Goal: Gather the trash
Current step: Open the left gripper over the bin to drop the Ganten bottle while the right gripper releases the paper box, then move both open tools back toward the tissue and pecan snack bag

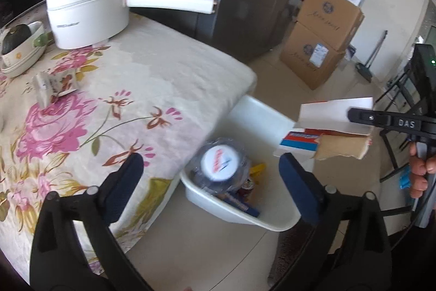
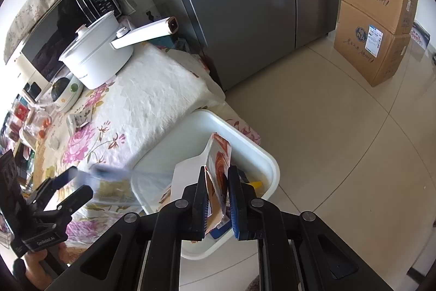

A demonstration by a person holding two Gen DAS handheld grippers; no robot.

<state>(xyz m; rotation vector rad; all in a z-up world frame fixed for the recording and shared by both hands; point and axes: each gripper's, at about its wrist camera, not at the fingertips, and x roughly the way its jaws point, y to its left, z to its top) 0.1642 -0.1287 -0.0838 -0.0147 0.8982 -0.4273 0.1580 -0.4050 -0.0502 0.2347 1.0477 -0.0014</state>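
Well underway, by the look of it. Already in the white bin (image 1: 275, 222) at lower centre of the left wrist view: a plastic-wrapped round container with a white lid (image 1: 219, 164), a yellow scrap, a can-like item and a blue packet, all partly hidden by one another.

Right gripper (image 2: 216, 205) at lower centre of the right wrist view, clamped narrow on a torn cardboard package (image 2: 218, 168), held upright directly above the bin's white rim (image 2: 269, 162). Same package (image 1: 327, 127) visible at the right of the left wrist view, hanging over the bin's far side, not yet let go. Judged step in hand: dropping this piece in.

Left gripper (image 1: 211, 171) at the bottom of the left wrist view, spread wide with nothing between the pads, poised over the table edge and the bin's near end.

Still left: 1 crumpled wrapper (image 1: 53, 85) on the floral tablecloth (image 1: 152, 78), left of centre, near the stacked bowls (image 1: 23, 51) and well apart from the bin. White electric pot (image 1: 87, 15) at upper left probably not trash. Further clutter at the far left of the right wrist view too small to judge.
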